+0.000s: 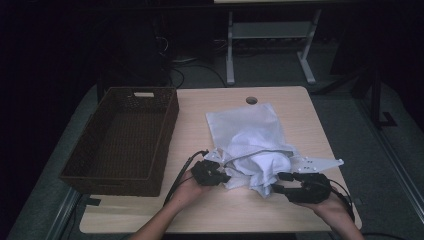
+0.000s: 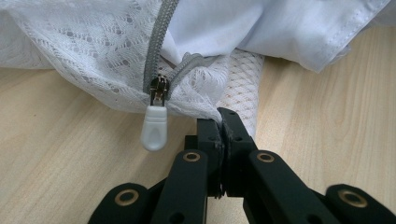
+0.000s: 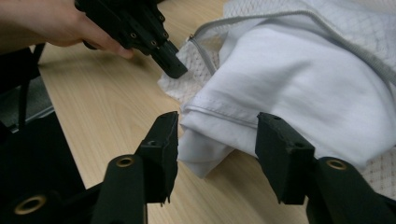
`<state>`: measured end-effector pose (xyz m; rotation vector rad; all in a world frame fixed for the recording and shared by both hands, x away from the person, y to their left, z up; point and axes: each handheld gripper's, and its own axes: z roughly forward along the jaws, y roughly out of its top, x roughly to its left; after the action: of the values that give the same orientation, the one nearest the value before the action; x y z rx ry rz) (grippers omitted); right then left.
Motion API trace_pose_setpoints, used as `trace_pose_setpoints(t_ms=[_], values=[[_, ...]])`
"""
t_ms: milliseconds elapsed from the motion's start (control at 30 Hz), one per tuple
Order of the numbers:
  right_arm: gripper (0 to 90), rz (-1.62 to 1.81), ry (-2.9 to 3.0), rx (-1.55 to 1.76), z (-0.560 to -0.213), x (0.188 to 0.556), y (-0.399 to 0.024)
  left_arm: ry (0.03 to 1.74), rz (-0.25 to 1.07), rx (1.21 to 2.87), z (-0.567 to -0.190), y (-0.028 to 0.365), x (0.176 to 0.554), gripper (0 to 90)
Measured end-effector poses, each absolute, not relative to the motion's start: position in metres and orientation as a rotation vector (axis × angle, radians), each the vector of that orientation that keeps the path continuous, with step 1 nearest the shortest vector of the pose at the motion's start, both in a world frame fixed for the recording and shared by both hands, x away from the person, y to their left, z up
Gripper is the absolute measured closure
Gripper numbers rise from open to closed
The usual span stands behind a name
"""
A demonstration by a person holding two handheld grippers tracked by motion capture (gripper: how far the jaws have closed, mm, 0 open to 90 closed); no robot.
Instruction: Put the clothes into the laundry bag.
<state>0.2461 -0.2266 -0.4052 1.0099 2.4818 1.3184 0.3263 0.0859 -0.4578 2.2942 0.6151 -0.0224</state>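
A white mesh laundry bag [image 1: 245, 125] with a grey zipper lies on the table, and a white garment [image 1: 260, 167] bulges out of its near opening. My left gripper [image 1: 225, 177] is shut on the bag's mesh edge [image 2: 238, 84], just right of the pale zipper pull [image 2: 154, 128]. My right gripper [image 3: 217, 135] is open. A folded corner of the garment [image 3: 299, 79] lies between its jaws, and the pads do not press on it. In the right gripper view the left gripper [image 3: 173, 65] pinches the mesh [image 3: 196, 56] farther back.
A dark woven basket [image 1: 125, 140] stands on the left part of the wooden table [image 1: 200, 210]. A round cable hole [image 1: 251, 100] is near the far edge. Table legs and cables stand on the dark floor beyond.
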Motion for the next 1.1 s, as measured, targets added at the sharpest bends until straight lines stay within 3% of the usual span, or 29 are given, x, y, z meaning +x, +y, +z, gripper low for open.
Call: trace_pose_setpoints(t_ms=[233, 333, 433, 533, 1100], values=[[42.4, 1.32, 2.407, 1.06, -0.402, 0.254, -0.213, 0.604, -0.028, 2.295, -0.458, 0.084, 0.326, 88.1], [52.5, 1.239, 2.399, 1.037, -0.402, 0.261, -0.198, 0.602, -0.026, 2.298, -0.457, 0.084, 0.325, 88.2], [75.2, 1.175, 2.394, 1.065, -0.407, 0.271, -0.194, 0.595, -0.016, 2.298, -0.456, 0.085, 0.324, 88.1], [83.8, 1.184, 2.386, 1.039, -0.406, 0.272, -0.195, 0.591, -0.017, 2.297, -0.455, 0.086, 0.325, 88.2], [84.5, 1.138, 2.506, 0.88, -0.39, 0.308, -0.134, 0.533, -0.014, 2.275, -0.449, 0.082, 0.322, 88.6]])
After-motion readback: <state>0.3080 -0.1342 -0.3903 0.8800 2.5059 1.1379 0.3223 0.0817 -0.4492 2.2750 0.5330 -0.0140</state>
